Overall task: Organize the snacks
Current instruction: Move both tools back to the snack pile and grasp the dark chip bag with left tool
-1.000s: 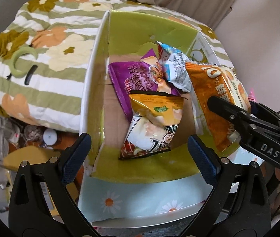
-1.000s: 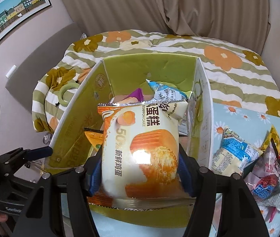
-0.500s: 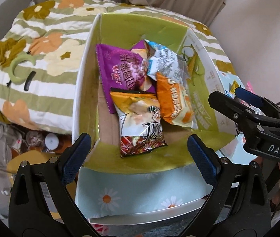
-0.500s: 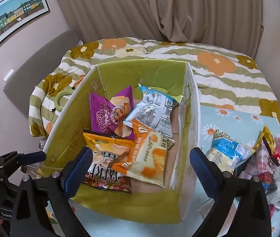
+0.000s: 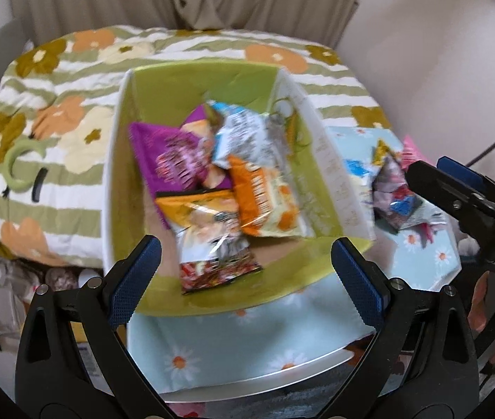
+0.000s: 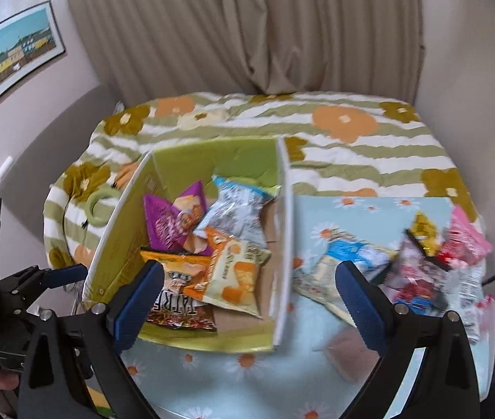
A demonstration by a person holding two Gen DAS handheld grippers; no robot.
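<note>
Daisy-print surface (image 6: 317,216) is carrying a green box (image 5: 191,83) of crinkly packets (image 5: 261,199); both hand-held grippers (image 5: 244,272) (image 6: 247,293) are gaping empty.

Left tongs (image 5: 244,274) and right tongs (image 6: 247,300), both spread wide, empty.

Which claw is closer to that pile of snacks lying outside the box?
Right. The right claw hovers open between the box and the loose snack pile. The left claw sits open farther off, before the box's near edge.
</note>
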